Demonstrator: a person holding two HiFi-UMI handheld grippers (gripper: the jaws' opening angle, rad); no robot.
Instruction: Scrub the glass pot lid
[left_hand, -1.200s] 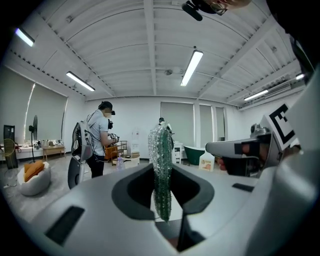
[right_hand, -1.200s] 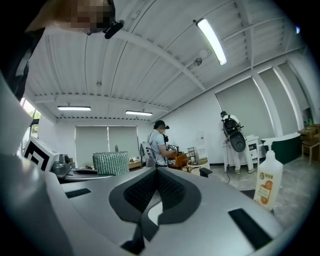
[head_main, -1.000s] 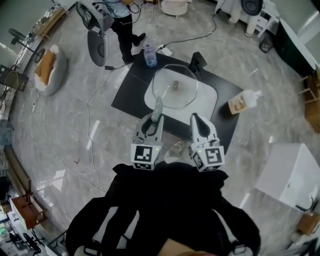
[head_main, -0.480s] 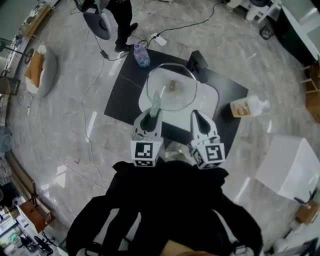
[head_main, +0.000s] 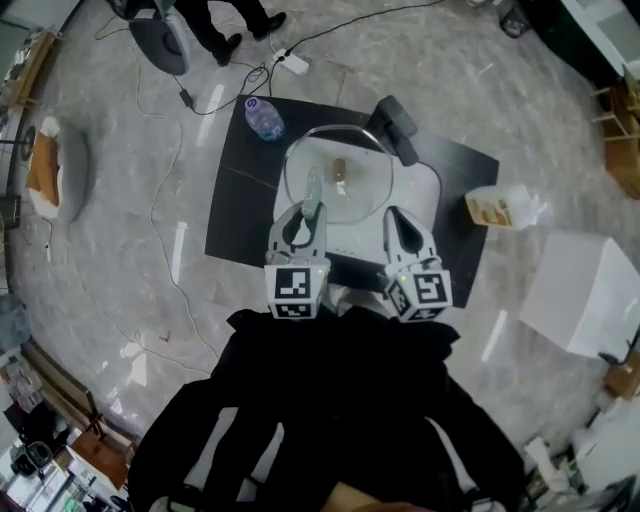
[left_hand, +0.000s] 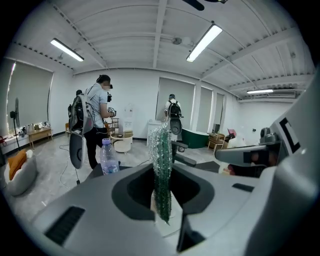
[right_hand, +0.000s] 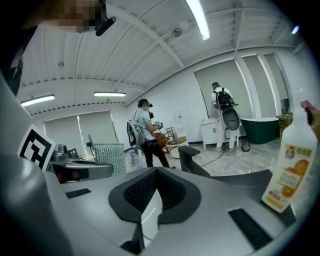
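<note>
The glass pot lid (head_main: 362, 185) with a small knob lies on a white board (head_main: 422, 198) on a black mat (head_main: 235, 200). My left gripper (head_main: 306, 211) is shut on a green and silver scrub sponge (head_main: 313, 187), which pokes out over the lid's near left rim. In the left gripper view the sponge (left_hand: 162, 170) stands upright between the jaws. My right gripper (head_main: 397, 218) hovers at the board's near edge, jaws together with nothing in them, and its own view (right_hand: 153, 172) shows the same.
A water bottle (head_main: 263, 118) stands at the mat's far left, a black block (head_main: 397, 127) at its far edge. An orange-label soap bottle (head_main: 500, 208) lies to the right, with a white box (head_main: 585, 295) beyond it. Cables and a person's legs (head_main: 225, 25) are further away.
The head view has slid forward, so the mat and lid sit lower and nearer the grippers. Both grippers keep about the same pose, the left still on the sponge.
</note>
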